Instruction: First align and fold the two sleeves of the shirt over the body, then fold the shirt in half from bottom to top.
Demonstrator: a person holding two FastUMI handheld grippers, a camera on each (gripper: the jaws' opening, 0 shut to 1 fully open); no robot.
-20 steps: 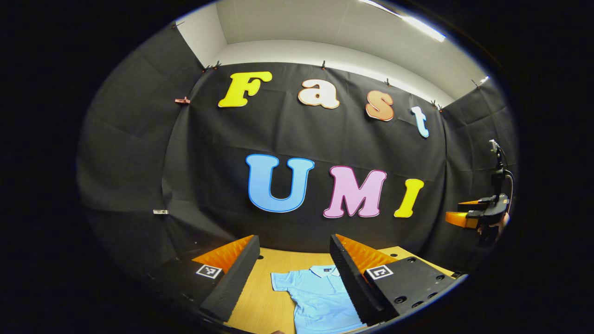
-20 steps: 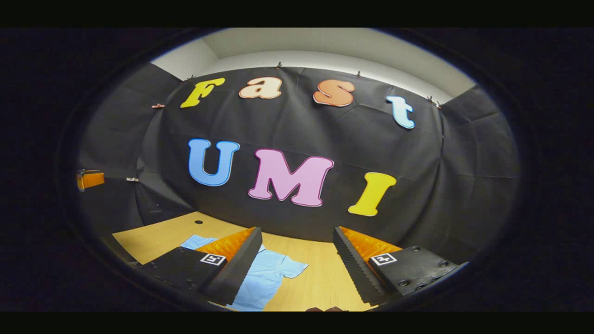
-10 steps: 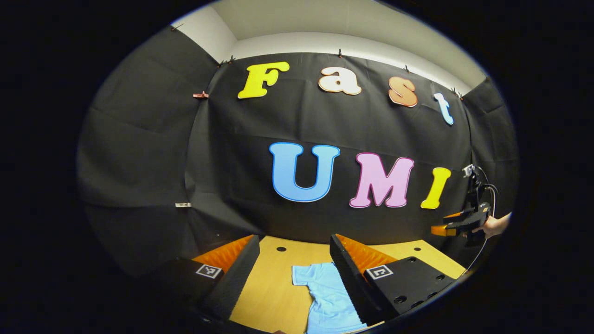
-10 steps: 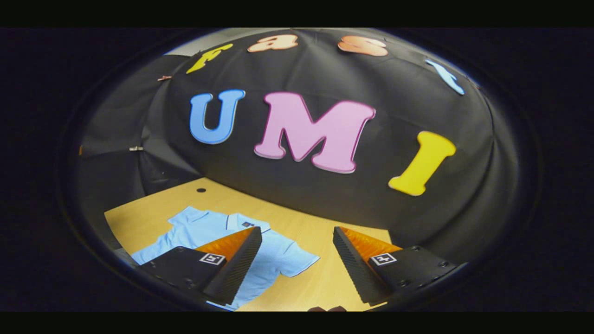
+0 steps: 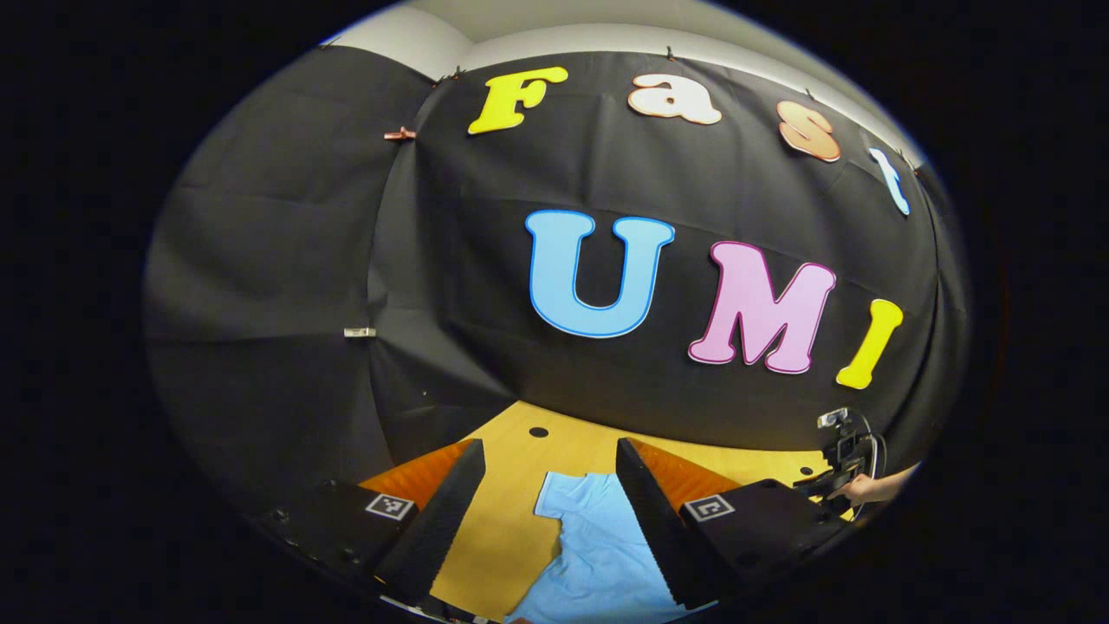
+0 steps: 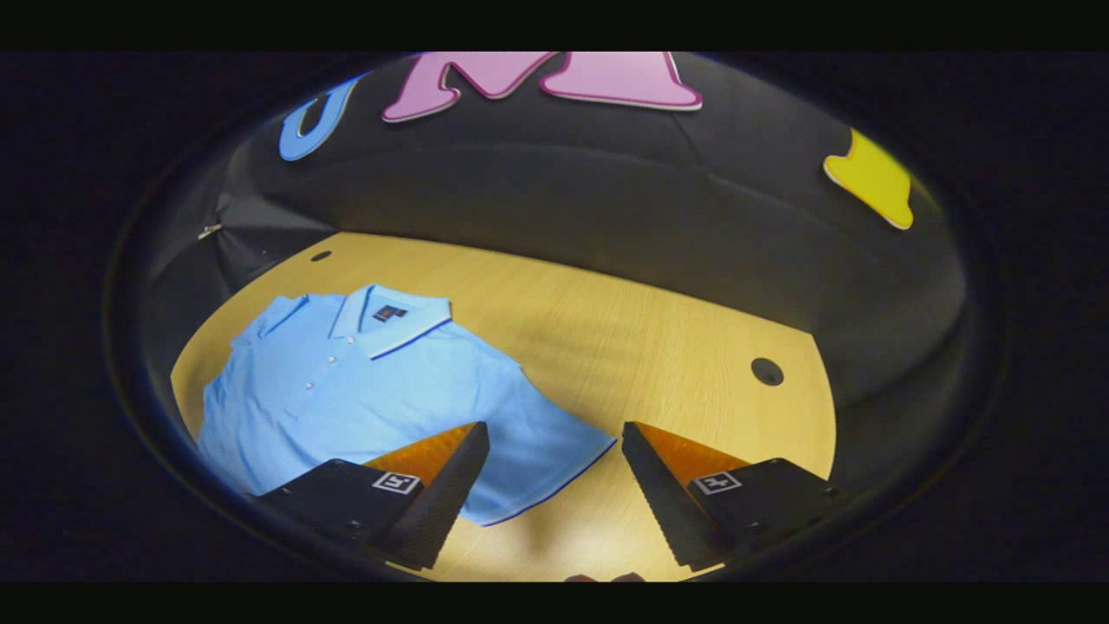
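A light blue polo shirt [image 6: 364, 390] lies flat, front up, on the wooden table [image 6: 658, 329], collar [image 6: 394, 316] toward the wall. One short sleeve [image 6: 554, 455] spreads out to the side. My right gripper [image 6: 554, 429] hovers open above that sleeve, nothing between its fingers. In the left gripper view the shirt [image 5: 598, 546] shows with its other sleeve [image 5: 554, 501] below the open left gripper [image 5: 549, 444], which holds nothing. The right gripper [image 5: 842, 455] and the hand [image 5: 871, 490] holding it appear far off to the right.
Black cloth walls close in the table at the back and sides. Round holes [image 6: 767, 371] [image 6: 321, 256] sit in the tabletop near the far corners. Bare wood [image 6: 693, 303] stretches right of the shirt.
Both grippers have tipped downward and come lower toward the table. The right gripper has moved over the shirt's sleeve, so the whole shirt now shows. Both stay open.
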